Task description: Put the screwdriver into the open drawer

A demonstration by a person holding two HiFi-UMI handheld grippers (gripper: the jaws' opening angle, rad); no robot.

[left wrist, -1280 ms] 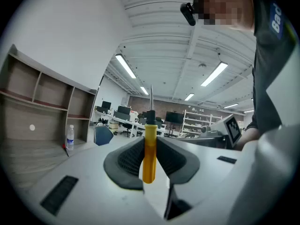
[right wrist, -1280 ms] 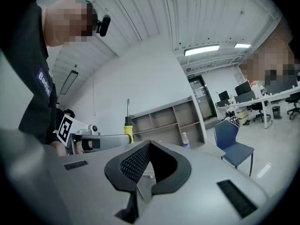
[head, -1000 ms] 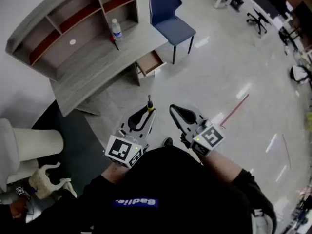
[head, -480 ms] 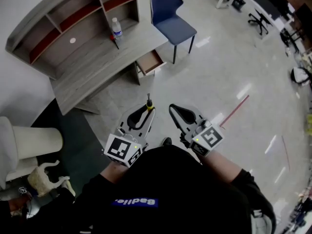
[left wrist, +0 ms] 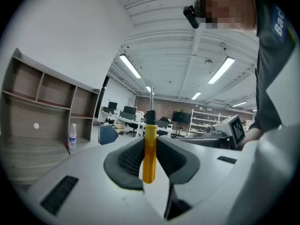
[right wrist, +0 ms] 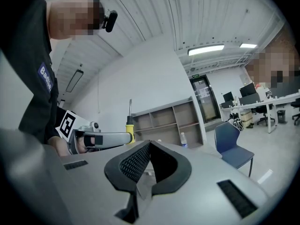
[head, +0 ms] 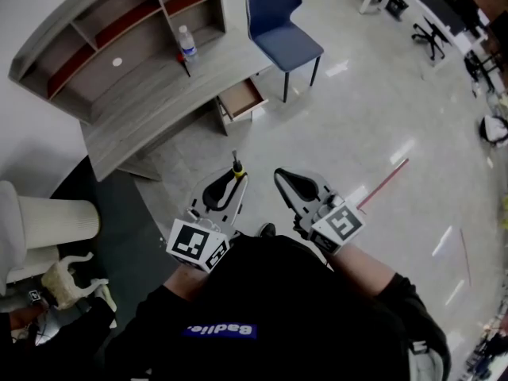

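Room: We stand on a glossy pale grey floor (head: 349, 125) in an open office with ceiling strip lights.
Desk: We see a grey wood-grain desk (head: 159, 101) against the white wall. It carries a boxy shelf unit (head: 119, 30) with reddish shelf boards. 1 clear plastic bottle (head: 188, 46) stands upright on the desktop.
Drawer: The drawer (head: 243, 100) is pulled out under the desk's near end, a shallow box with a brownish wooden inside.
Chair: 1 blue moulded chair (head: 282, 42) on thin dark legs stands just beside the drawer.
Left gripper: Our left gripper (head: 230, 182) has its 2 dark ribbed pads clamped on the screwdriver's handle.
Screwdriver: The screwdriver (left wrist: 149, 153) has a smooth yellow cylindrical handle, a black collar and a thin metal shaft pointing up. It is held over the floor, well apart from the drawer.
Right gripper: Our right gripper (head: 282, 178) sits just beside the left one. Its ribbed pads meet at the tips with nothing between them.
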